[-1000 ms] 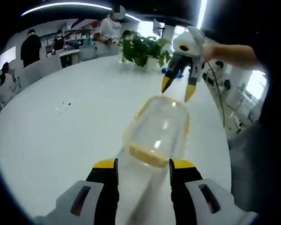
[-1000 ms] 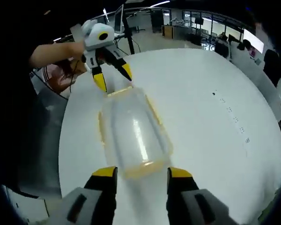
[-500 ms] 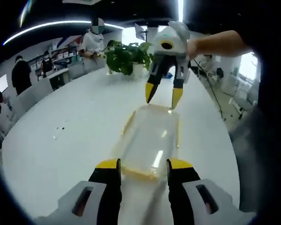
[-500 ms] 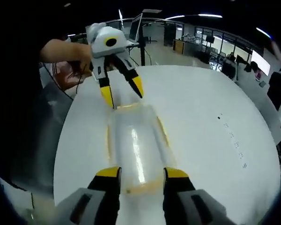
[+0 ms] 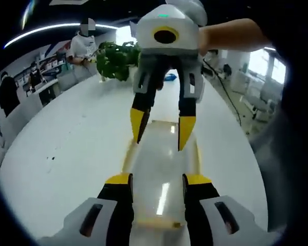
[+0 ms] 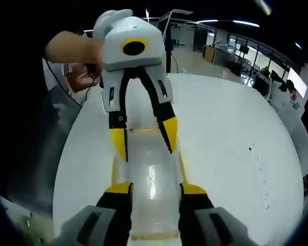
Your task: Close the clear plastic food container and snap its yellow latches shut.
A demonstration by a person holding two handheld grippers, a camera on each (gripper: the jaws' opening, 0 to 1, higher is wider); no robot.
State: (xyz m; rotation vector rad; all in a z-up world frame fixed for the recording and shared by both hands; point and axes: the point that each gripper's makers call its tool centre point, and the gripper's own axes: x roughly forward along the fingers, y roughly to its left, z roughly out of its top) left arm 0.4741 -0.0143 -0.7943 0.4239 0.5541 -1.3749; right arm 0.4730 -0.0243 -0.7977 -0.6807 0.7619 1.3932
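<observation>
The clear plastic container (image 5: 161,169) with yellow latches (image 5: 154,224) lies lengthwise on the white table, its lid down flat. My left gripper (image 5: 158,179) stands open over its near end, one jaw along each long side. My right gripper (image 5: 161,130) comes from the opposite end, open, with its yellow fingertips (image 5: 137,123) just above the lid. In the right gripper view the container (image 6: 151,179) runs between my right gripper's (image 6: 155,188) open jaws. There the left gripper (image 6: 143,143) hangs over the far half, and a yellow side latch (image 6: 114,169) shows.
The round white table (image 5: 66,154) spreads wide to one side; its edge (image 5: 246,159) runs close beside the container. A potted plant (image 5: 113,59) stands at the far end, with people and desks beyond. A hand (image 6: 72,48) holds the left gripper.
The two grippers have closed in on each other from opposite ends and now overlap above the container. The container, tilted and blurred a second ago, now lies flat.
</observation>
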